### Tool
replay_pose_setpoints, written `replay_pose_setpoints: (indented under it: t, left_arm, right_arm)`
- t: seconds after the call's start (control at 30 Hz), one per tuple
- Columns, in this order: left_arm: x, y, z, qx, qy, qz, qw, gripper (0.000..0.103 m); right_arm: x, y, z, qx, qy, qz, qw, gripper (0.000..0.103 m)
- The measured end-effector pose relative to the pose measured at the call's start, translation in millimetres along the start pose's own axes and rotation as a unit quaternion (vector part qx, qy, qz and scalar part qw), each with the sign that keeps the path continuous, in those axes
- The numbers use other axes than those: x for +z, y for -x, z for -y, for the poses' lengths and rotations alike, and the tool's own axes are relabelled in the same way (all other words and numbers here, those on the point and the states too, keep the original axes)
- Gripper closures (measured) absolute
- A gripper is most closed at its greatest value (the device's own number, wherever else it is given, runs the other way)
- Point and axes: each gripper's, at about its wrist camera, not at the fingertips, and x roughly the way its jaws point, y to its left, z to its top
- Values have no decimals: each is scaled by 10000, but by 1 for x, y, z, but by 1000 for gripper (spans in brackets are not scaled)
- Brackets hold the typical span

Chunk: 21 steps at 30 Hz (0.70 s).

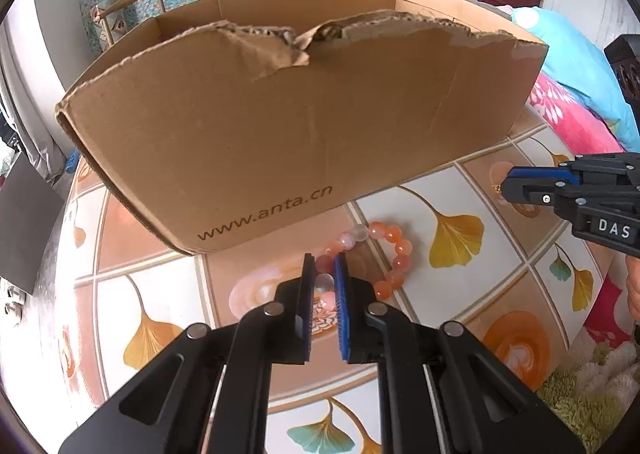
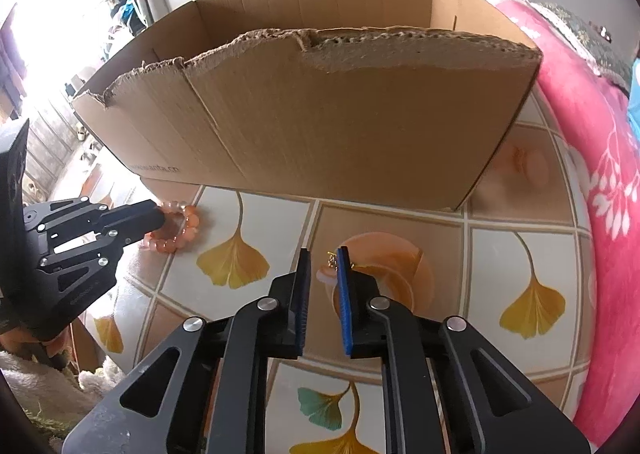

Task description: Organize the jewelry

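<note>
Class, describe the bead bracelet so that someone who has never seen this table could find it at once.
Start at the big cardboard box on the tiled table. At the foot of its printed front wall lies the bracelet, a ring of round orange and pale pink beads, with the left tongs closed on it. Its neighbour, a tiny gold piece, is at the right tongs.

- The cardboard box [image 1: 280, 125] — its tall near wall hides whatever lies inside, in both views.
- The bead bracelet [image 1: 384, 254] is partly covered by the left gripper [image 1: 324, 266].
- The small gold piece [image 2: 331, 258] at the right gripper [image 2: 323, 266] — too small to identify.
</note>
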Motion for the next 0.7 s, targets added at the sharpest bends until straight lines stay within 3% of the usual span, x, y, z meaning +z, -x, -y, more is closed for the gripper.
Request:
replay_pose_setpoints:
  t: [0.33, 0.7]
  left_arm:
    - [1, -1, 2, 3, -10, 0, 10000, 94]
    - [3, -3, 2, 34, -5, -28, 10000, 93]
  right_arm:
    - [3, -11, -4, -189, 138, 1, 9997, 103]
    - [3, 6, 5, -88, -17, 214, 9997, 103]
